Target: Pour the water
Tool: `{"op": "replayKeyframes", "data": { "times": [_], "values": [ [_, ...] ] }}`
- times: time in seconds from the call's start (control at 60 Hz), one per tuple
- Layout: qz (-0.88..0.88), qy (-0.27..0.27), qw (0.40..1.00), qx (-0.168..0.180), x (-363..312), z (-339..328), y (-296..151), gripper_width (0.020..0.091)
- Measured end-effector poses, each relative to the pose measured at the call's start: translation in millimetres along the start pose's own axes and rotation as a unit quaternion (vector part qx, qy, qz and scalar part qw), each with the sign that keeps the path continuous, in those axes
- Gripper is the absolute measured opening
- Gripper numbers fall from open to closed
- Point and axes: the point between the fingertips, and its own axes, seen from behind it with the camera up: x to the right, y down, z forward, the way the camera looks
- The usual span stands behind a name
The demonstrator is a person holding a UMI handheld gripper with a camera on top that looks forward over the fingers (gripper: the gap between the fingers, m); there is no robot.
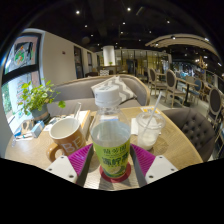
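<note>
The round wooden table (170, 140) curves away on both sides of the fingers, its rim running close behind the things that stand on it, so free surface shows mostly to the right of the glass and at the far left near the plant. One clear plastic bottle (111, 130) stands upright between the two fingers of the gripper (112, 163); it has a white cap, a ribbed shoulder and a green label with printing on it. The purple pads (143, 160) sit against the bottle's lower sides, one on each flank, so the fingers seem closed onto it at about bottle width, though contact itself is hard to confirm. One mug (68, 134), orange-brown outside and pale inside, rests on a wooden coaster (53, 153) just left of the bottle. One clear drinking glass (150, 128) with a straw stands just right of it. One potted green plant (36, 100) sits at the table's far left edge. Beyond the table, a grey upholstered seat (195, 128) and rows of café chairs (172, 82) fill the room under small ceiling lights.
</note>
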Motion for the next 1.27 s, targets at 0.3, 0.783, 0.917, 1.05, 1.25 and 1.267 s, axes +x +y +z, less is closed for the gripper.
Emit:
{"op": "replayKeyframes", "data": {
  "times": [0.3, 0.783, 0.917, 1.05, 1.25, 1.267],
  "values": [
    [-0.003, 0.062, 0.996, -0.066, 4, -110, -9, 0.0854],
    [0.022, 0.07, 0.992, -0.101, -43, -292, -18, 0.0849],
    [0.003, 0.068, 0.993, -0.1, -41, -307, -17, 0.0853],
    [-0.008, 0.077, 0.992, -0.095, -26, -311, -20, 0.0854],
    [-0.005, 0.055, 0.994, -0.096, -28, -313, -21, 0.0856],
    [-0.005, 0.053, 0.994, -0.097, -30, -313, -20, 0.0853]
  ]
}}
